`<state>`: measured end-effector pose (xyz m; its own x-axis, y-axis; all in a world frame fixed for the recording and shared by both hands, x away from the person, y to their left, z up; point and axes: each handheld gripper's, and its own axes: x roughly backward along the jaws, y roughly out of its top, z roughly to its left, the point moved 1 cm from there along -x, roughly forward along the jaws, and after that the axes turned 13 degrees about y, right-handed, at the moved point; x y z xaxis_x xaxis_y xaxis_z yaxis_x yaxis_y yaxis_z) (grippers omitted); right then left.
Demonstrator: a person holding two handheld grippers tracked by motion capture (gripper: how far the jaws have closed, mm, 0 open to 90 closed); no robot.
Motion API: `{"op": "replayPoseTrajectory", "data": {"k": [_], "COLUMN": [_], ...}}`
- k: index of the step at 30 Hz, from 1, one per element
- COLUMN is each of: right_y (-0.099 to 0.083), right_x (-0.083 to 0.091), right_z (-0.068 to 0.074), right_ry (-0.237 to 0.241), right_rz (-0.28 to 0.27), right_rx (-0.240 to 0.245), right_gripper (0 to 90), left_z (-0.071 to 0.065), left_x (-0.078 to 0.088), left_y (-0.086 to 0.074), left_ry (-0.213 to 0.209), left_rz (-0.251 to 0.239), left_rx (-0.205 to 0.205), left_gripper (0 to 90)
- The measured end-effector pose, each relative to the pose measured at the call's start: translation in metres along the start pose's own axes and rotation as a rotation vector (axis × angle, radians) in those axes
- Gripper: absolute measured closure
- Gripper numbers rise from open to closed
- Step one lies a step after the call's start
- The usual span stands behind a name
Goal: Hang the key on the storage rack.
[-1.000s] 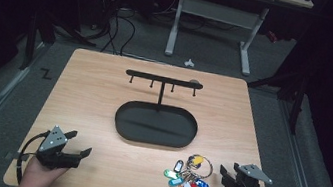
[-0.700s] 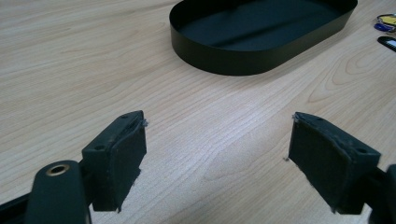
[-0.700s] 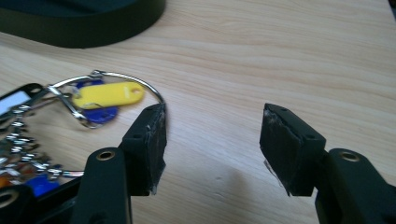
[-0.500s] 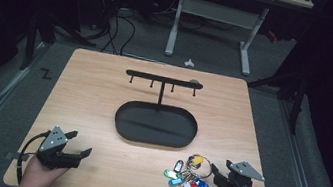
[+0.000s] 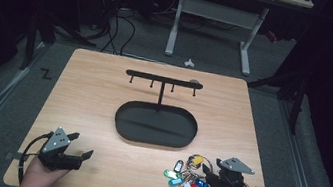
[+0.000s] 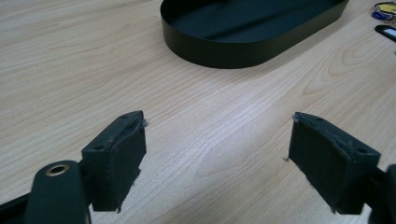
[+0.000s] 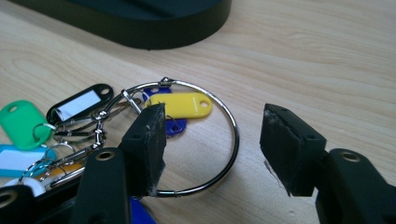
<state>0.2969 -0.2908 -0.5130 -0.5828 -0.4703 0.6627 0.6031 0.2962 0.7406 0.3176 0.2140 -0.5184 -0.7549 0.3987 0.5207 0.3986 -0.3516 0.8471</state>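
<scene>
A bunch of coloured key tags [image 5: 185, 177] on a large metal ring [image 7: 219, 135] lies on the wooden table [image 5: 103, 93] near its front right. My right gripper [image 5: 208, 176] is open and low over it; in the right gripper view one jaw stands inside the ring beside the yellow tag [image 7: 184, 105], the other outside it, so the wire lies between them. My left gripper [image 5: 81, 147] rests open at the front left with bare wood between its jaws [image 6: 215, 140]. A black hook stand [image 5: 162, 80] rises from an oval black tray [image 5: 123, 132] at the table's middle.
Green [image 7: 21, 122], black [image 7: 79, 102] and blue tags fan out to the left of the ring. The tray's wall [image 6: 219, 51] lies ahead of the left gripper. Beyond the table's far edge are a desk frame [image 5: 211, 24] and cables on the floor [image 5: 114, 24].
My right gripper has slid left toward the key bunch, and its jaws now straddle the ring. The left gripper has not moved.
</scene>
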Motion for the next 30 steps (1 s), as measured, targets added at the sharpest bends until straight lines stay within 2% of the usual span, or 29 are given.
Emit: {"op": "replayPoseTrajectory", "data": {"k": [7, 11, 13, 14, 15, 17, 18, 20, 29, 30], "right_y": [0.012, 0.018, 0.021, 0.021, 0.024, 0.026, 0.026, 0.032, 0.048, 0.049], "right_x": [0.000, 0.002, 0.002, 0.002, 0.001, 0.000, 0.000, 0.001, -0.001, -0.002], "right_z": [-0.001, -0.004, -0.006, -0.006, -0.006, -0.004, -0.004, -0.004, -0.005, -0.003], "right_ry": [0.003, 0.006, 0.009, 0.009, -0.002, -0.017, -0.017, -0.009, 0.024, 0.010], "right_rz": [0.100, 0.138, 0.187, 0.187, 0.226, 0.264, 0.264, 0.301, 0.430, 0.447], "right_rx": [0.016, -0.001, -0.013, -0.013, 0.009, 0.039, 0.039, 0.045, -0.003, -0.045], "right_gripper": [39.6, 37.9, 37.5, 37.5, 37.6, 37.6, 37.6, 37.5, 37.8, 37.8], "left_z": [0.000, 0.000, -0.001, -0.001, -0.001, -0.001, -0.001, 0.000, 0.002, 0.002], "left_x": [0.000, 0.000, 0.001, 0.001, 0.001, 0.001, 0.001, 0.001, 0.002, 0.002], "left_y": [-0.001, 0.000, 0.001, 0.001, 0.000, 0.000, 0.000, 0.001, 0.001, 0.001], "left_ry": [-0.002, -0.002, -0.005, -0.005, -0.015, -0.024, -0.024, -0.026, -0.028, -0.028], "left_rz": [-0.002, -0.007, -0.008, -0.008, -0.007, -0.003, -0.003, -0.005, -0.009, -0.009], "left_rx": [0.004, 0.003, 0.001, 0.001, 0.002, 0.003, 0.003, 0.006, 0.008, 0.008], "left_gripper": [18.9, 18.7, 18.7, 18.7, 18.7, 18.9, 18.9, 18.9, 19.5, 19.5]}}
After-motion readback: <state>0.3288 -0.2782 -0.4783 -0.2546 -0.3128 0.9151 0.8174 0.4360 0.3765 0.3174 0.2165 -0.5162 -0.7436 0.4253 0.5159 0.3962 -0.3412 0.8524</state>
